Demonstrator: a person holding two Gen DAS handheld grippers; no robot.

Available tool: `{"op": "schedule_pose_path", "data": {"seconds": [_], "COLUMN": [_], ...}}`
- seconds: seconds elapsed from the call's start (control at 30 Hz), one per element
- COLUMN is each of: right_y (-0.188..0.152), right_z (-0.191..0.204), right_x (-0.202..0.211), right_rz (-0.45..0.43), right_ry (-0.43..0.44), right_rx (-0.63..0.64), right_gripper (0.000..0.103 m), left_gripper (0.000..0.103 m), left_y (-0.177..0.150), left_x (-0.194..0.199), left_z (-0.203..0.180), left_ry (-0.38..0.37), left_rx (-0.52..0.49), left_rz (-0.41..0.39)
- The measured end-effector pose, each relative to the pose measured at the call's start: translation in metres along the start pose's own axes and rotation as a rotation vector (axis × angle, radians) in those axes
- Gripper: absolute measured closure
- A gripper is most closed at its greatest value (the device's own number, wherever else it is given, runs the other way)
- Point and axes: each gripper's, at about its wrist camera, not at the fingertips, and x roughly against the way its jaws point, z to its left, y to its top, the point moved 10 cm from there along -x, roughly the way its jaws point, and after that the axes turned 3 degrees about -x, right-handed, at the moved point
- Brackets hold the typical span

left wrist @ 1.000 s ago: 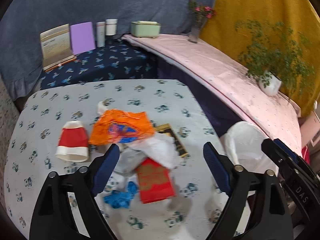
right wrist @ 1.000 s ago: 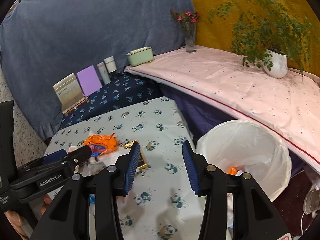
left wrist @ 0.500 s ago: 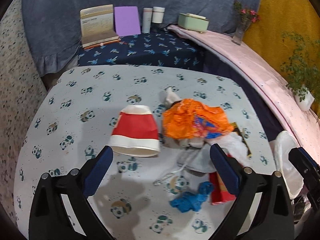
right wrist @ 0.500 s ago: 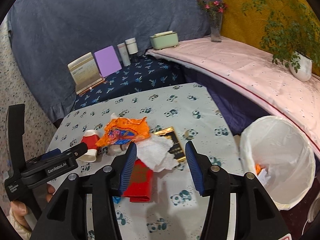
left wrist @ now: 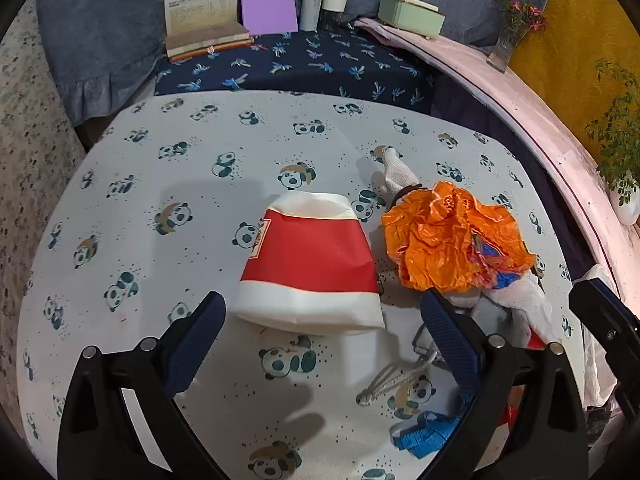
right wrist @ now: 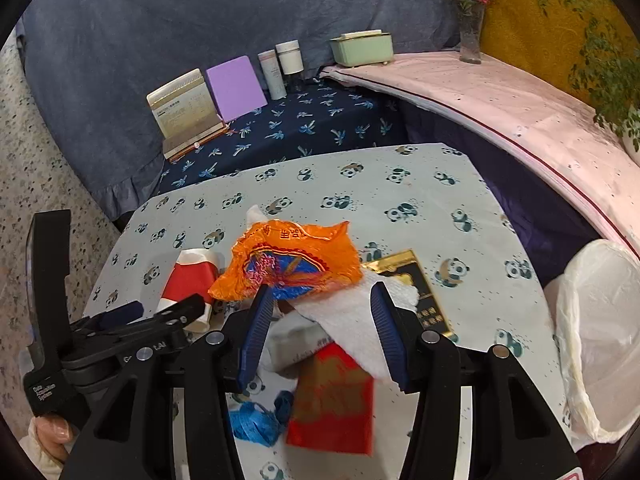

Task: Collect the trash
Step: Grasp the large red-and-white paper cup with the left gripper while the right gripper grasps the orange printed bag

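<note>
We see our left gripper point(left wrist: 320, 328) with its fingers spread wide just in front of the flattened red-and-white paper cup point(left wrist: 308, 268) on the panda-print tabletop point(left wrist: 160, 184), pads clear of it. Just right of that cup lies the crumpled orange plastic wrapper point(right wrist: 288, 264), touching the white paper towel point(right wrist: 348, 312), the red packet point(right wrist: 336, 400) and blue tape point(right wrist: 256, 420) nearer us. Our right gripper point(right wrist: 320, 320) hangs over the towel, fingers partly spread, gripping nothing, and the white-lined bin point(right wrist: 600, 340) stands well right of the cup.

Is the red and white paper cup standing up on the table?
No, the paper cup lies on its side on the panda tablecloth.
</note>
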Motion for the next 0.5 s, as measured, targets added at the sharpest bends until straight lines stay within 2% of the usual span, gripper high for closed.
{"op": "schedule_pose_path", "data": {"seconds": [0.3,0.4,0.5], "right_y": [0.007,0.007,0.006], "right_z": [0.021,0.03,0.04], "right_x": [-0.026,-0.036,-0.047], "right_rz": [0.028,0.041,0.056], "right_ry": [0.021,0.032,0.039], "right_rx": [0.032,0.046,0.061], "right_gripper": [0.053,0.053,0.053], "left_gripper": [0.01,0.019,0.019], "left_y": [0.0,-0.003,-0.005], "left_x": [-0.029,-0.03,-0.028], "left_z": [0.001,0.004,0.008], "left_ry": [-0.028,-0.055,-0.078], "left_rx": [0.001,0.014,0.031], "left_rz": [0.066,0.076,0.074]}}
